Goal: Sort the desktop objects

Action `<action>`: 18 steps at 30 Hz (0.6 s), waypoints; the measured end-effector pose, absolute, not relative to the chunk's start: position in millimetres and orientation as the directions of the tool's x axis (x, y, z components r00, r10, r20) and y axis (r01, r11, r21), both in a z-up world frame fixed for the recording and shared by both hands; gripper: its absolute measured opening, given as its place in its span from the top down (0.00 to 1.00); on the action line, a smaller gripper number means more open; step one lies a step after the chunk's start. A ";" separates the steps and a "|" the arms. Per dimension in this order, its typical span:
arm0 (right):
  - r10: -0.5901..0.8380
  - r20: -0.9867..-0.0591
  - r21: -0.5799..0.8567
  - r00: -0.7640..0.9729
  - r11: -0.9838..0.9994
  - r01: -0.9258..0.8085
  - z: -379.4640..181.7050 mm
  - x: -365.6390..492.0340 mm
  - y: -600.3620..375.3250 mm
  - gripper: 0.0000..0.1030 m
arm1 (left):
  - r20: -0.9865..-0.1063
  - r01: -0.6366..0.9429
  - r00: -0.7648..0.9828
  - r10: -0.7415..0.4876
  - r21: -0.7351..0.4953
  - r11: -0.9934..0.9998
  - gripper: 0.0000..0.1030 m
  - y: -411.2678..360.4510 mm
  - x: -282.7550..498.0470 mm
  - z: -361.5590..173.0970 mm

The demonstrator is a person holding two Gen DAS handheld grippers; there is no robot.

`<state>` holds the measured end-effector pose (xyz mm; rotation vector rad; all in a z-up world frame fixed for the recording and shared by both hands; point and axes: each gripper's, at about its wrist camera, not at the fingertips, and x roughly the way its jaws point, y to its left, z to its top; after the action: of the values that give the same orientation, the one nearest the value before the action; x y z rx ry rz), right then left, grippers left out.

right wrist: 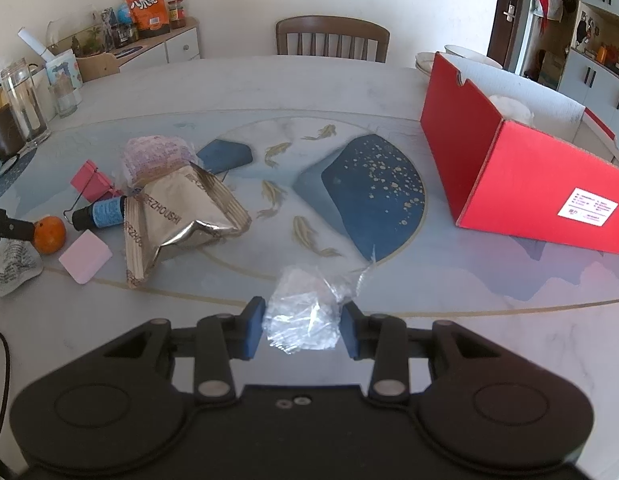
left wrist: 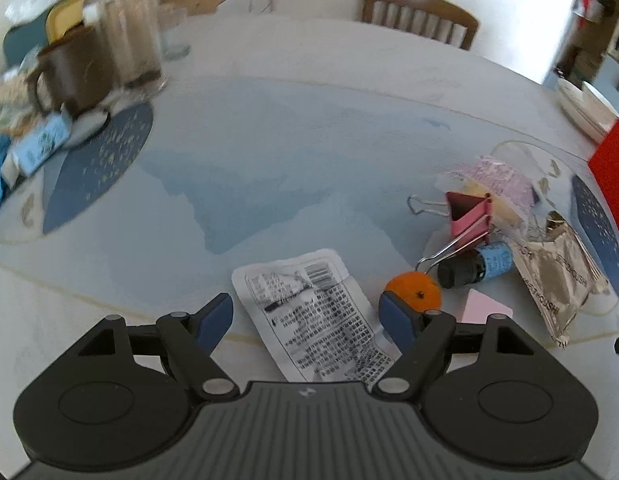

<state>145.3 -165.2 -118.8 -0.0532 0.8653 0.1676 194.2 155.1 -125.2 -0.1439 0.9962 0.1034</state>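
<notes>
My left gripper [left wrist: 307, 322] is open over a white printed wrapper [left wrist: 309, 316] lying flat on the table; its right finger sits just in front of a small orange [left wrist: 415, 290]. Beside the orange lie a pink binder clip [left wrist: 467, 214], a small dark bottle with a blue label [left wrist: 475, 266], a pink pad [left wrist: 487, 306], a silver foil bag [left wrist: 557, 276] and a pink-patterned wrapper [left wrist: 497, 176]. My right gripper [right wrist: 301, 326] is closed on a crumpled clear plastic wrapper [right wrist: 303, 314], just above the table. The same pile shows in the right wrist view, with the foil bag [right wrist: 181, 216] at centre left.
A red cardboard box [right wrist: 521, 184] with its top open stands at the right. A brown mug [left wrist: 75, 72], a glass jar [left wrist: 129, 28] and small packets crowd the far left. White bowls [left wrist: 585, 108] sit behind the box. A wooden chair [right wrist: 331, 38] stands at the table's far side.
</notes>
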 end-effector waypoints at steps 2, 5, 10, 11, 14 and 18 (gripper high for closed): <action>0.123 -0.762 0.022 0.636 0.986 -0.165 -119.3 145.1 -166.6 0.63 | -0.850 -0.192 0.527 0.017 -0.100 0.976 0.21 160.3 193.0 -127.9; 0.122 -0.763 0.023 0.635 0.987 -0.162 -120.3 145.2 -168.0 0.63 | -0.855 -0.205 0.519 -0.002 -0.127 0.970 0.21 164.6 194.1 -130.4; 0.117 -0.764 0.021 0.634 0.987 -0.156 -121.3 145.5 -169.8 0.63 | -0.857 -0.137 0.513 0.045 -0.030 0.990 0.26 154.0 193.6 -133.4; 0.116 -0.765 0.021 0.634 0.988 -0.155 -121.5 145.5 -170.1 0.63 | -0.854 -0.129 0.519 0.049 -0.021 0.991 0.29 152.5 192.1 -133.7; 0.114 -0.766 0.019 0.632 0.988 -0.155 -122.4 145.4 -170.4 0.63 | -0.843 -0.124 0.537 0.043 -0.028 0.992 0.37 154.0 188.9 -132.7; 0.114 -0.766 0.019 0.632 0.988 -0.155 -122.2 145.7 -170.6 0.63 | -0.831 -0.114 0.555 0.032 -0.038 0.993 0.44 155.8 186.0 -131.3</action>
<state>145.7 -170.6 -122.2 -0.0500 0.8726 0.1543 186.0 155.8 -131.3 -0.0908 0.9787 0.0869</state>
